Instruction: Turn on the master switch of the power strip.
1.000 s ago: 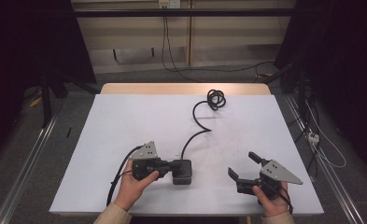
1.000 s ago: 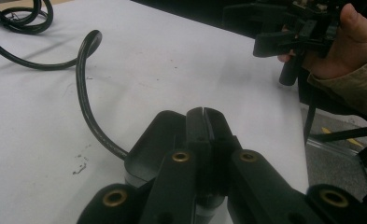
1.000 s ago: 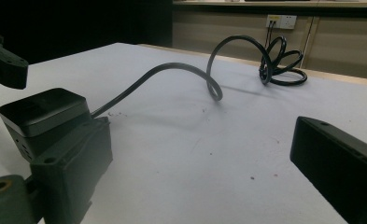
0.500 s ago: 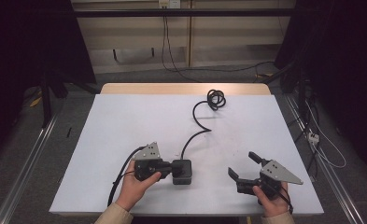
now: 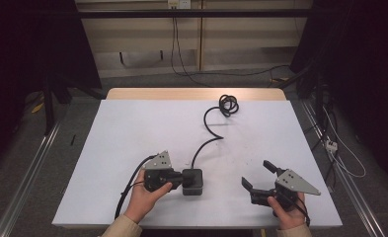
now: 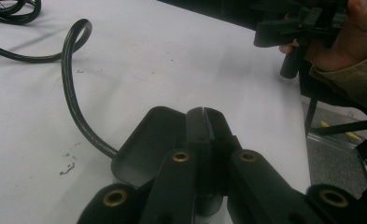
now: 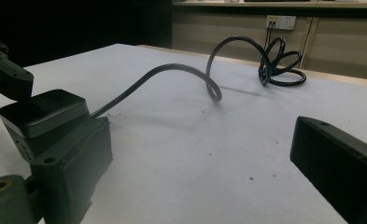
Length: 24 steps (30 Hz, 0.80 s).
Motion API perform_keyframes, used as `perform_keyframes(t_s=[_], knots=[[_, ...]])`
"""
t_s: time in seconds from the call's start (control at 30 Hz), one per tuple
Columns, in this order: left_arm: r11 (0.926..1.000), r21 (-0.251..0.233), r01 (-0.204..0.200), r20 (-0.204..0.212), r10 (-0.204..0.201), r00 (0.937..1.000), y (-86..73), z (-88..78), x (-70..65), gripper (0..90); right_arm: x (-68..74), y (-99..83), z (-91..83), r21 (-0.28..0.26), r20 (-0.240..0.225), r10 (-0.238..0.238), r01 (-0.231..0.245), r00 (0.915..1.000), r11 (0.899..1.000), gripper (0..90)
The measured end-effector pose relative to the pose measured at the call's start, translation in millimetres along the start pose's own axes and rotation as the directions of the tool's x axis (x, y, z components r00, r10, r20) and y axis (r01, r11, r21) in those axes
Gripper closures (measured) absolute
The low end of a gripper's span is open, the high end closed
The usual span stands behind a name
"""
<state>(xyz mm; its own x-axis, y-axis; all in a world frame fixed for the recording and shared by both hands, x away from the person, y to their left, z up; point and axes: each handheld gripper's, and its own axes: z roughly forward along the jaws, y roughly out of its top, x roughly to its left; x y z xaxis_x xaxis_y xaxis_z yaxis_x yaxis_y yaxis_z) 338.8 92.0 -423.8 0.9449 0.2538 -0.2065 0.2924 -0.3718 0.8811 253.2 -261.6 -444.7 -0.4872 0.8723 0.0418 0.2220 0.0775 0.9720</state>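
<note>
A black power adapter (image 5: 194, 181) lies near the front of the white table (image 5: 132, 133). Its black cable (image 5: 209, 140) snakes back to a coil (image 5: 228, 104) at the far edge. My left gripper (image 5: 184, 177) points right, and its jaws are shut against each other with the tips resting over the adapter's top (image 6: 148, 140). The same cable (image 6: 71, 93) curves off to the left in the left gripper view. My right gripper (image 5: 260, 175) is held at the front right, apart from the adapter (image 7: 43, 114), with its jaws wide open and nothing between them.
The table's wooden far edge (image 5: 196, 94) lies just behind the coil. A wall socket (image 5: 177, 4) with hanging leads is beyond it. Loose cables (image 5: 337, 148) and a metal rail run along the floor on the right. Bare table lies between the two grippers.
</note>
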Motion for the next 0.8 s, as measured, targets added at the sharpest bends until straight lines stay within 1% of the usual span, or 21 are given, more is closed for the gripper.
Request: perform_keyframes(t_s=[0.3, 0.37, 0.8], knots=[[1.0, 0.009, 0.001, 0.004, -0.001, 1.0, -0.6, 2.6, -0.7, 90.0, -0.1, 0.0, 0.0, 0.0, 0.0, 0.0, 0.0, 1.0, 1.0, 5.0], [0.9999, 0.015, -0.002, -0.003, 0.002, 1.0, -0.7, 3.1, -0.7, 90.0, -0.2, -0.1, 0.0, 0.001, -0.001, 0.0, 0.0, 1.0, 1.0, 5.0], [0.9999, 0.014, -0.003, -0.007, 0.003, 1.0, -1.1, 3.4, -0.6, 90.0, -0.2, 0.2, -0.2, 0.0, -0.001, 0.0, 0.0, 1.0, 1.0, 5.0]])
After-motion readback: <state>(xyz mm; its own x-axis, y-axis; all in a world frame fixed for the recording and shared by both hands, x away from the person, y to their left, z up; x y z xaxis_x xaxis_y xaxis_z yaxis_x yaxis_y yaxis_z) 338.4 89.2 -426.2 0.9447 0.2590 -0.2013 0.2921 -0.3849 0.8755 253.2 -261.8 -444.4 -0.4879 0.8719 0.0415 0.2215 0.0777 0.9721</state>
